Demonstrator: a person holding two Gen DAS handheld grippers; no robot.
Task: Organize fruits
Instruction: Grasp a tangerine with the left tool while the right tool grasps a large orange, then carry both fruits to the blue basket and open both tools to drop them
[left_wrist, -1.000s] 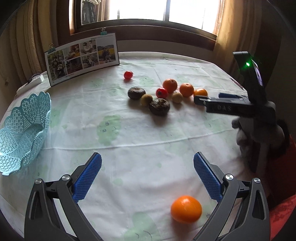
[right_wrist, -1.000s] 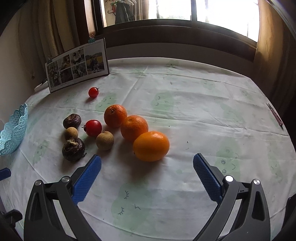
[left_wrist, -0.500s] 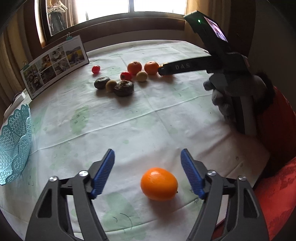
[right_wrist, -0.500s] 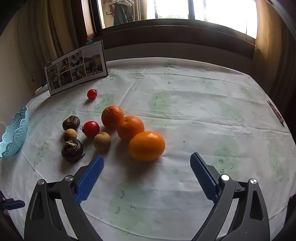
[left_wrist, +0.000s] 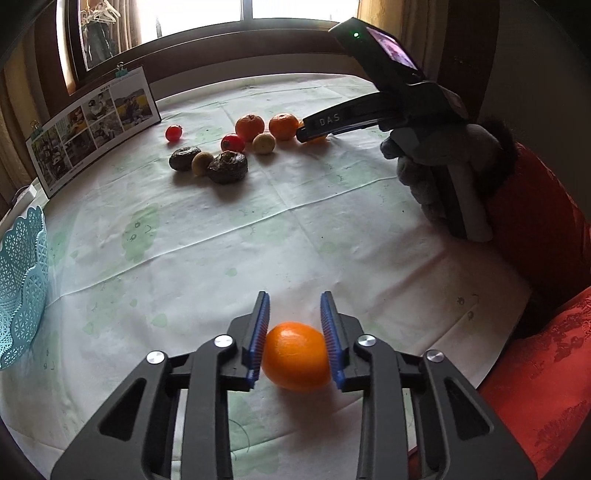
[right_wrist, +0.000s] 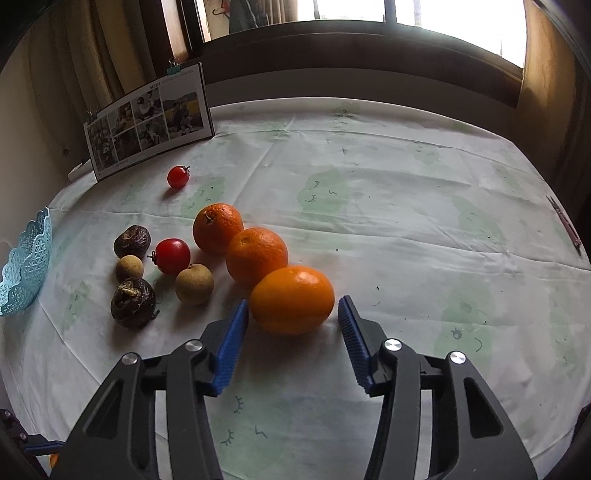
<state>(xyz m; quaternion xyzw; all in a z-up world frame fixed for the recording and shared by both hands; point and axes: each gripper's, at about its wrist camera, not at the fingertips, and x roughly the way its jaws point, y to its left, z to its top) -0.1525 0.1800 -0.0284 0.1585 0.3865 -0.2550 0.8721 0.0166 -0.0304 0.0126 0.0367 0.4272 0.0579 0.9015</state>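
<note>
My left gripper (left_wrist: 294, 296) is shut on a small orange (left_wrist: 295, 356) that rests on the tablecloth near the table's front edge. My right gripper (right_wrist: 292, 302) stands open astride a large orange (right_wrist: 291, 295), with its blue pads close to both sides and a narrow gap showing at the right pad. Behind that orange, two more oranges (right_wrist: 256, 254) (right_wrist: 218, 227) sit in a row. To their left lie two red tomatoes (right_wrist: 173, 255) (right_wrist: 178, 176), two tan longans (right_wrist: 194, 283) (right_wrist: 129, 268) and two dark wrinkled fruits (right_wrist: 132, 302) (right_wrist: 132, 236).
A light blue lattice basket (left_wrist: 18, 295) stands at the table's left edge. A photo board (right_wrist: 147, 122) leans at the back left. A pen (right_wrist: 565, 225) lies far right. A gloved hand (left_wrist: 436, 158) with a red sleeve holds the right gripper.
My left gripper moved in over the small orange and shut on it. My right gripper advanced to the large orange and narrowed its fingers around it.
</note>
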